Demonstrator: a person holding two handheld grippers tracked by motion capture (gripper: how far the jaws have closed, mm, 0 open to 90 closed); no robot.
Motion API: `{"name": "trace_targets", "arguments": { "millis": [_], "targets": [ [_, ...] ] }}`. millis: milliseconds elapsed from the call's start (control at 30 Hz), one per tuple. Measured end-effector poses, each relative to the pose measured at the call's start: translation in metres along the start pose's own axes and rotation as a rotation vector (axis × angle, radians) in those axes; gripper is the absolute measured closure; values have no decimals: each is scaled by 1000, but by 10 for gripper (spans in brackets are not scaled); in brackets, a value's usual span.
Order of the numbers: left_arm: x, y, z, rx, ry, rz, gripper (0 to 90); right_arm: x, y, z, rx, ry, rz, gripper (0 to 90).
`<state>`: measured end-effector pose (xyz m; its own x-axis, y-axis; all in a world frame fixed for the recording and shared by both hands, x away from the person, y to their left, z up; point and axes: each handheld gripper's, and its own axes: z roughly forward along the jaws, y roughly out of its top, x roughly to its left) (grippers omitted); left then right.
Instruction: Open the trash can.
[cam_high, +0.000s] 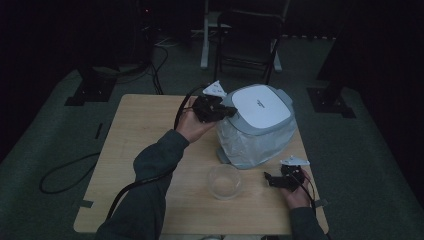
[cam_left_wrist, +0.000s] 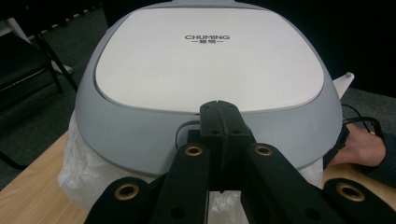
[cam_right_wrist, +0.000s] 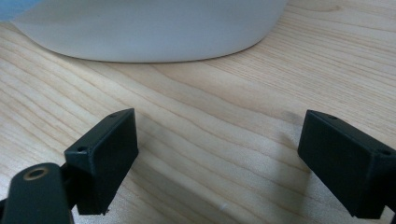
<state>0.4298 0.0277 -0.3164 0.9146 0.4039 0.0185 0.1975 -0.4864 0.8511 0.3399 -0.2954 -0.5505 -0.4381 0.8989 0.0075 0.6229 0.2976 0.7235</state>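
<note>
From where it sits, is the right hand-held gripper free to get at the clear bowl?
Probably yes: the right hand-held gripper is open, low over the table, with bare wood between it and the clear bowl beside it.

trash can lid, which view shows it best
The left gripper view: the white lid spans the frame, logo readable, with the shut left gripper at its front edge. The high view shows it whole but small; the right gripper view shows none.
</note>
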Motion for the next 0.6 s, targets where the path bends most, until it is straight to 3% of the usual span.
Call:
{"name": "trace_targets", "arguments": {
  "millis": [467,600],
  "targets": [
    [-2,0,-2,-4,18,11,900,0,0,0,0,0,0,113],
    [0,-4,-14,-35,17,-10,813,0,0,0,0,0,0,112]
  ]
}}
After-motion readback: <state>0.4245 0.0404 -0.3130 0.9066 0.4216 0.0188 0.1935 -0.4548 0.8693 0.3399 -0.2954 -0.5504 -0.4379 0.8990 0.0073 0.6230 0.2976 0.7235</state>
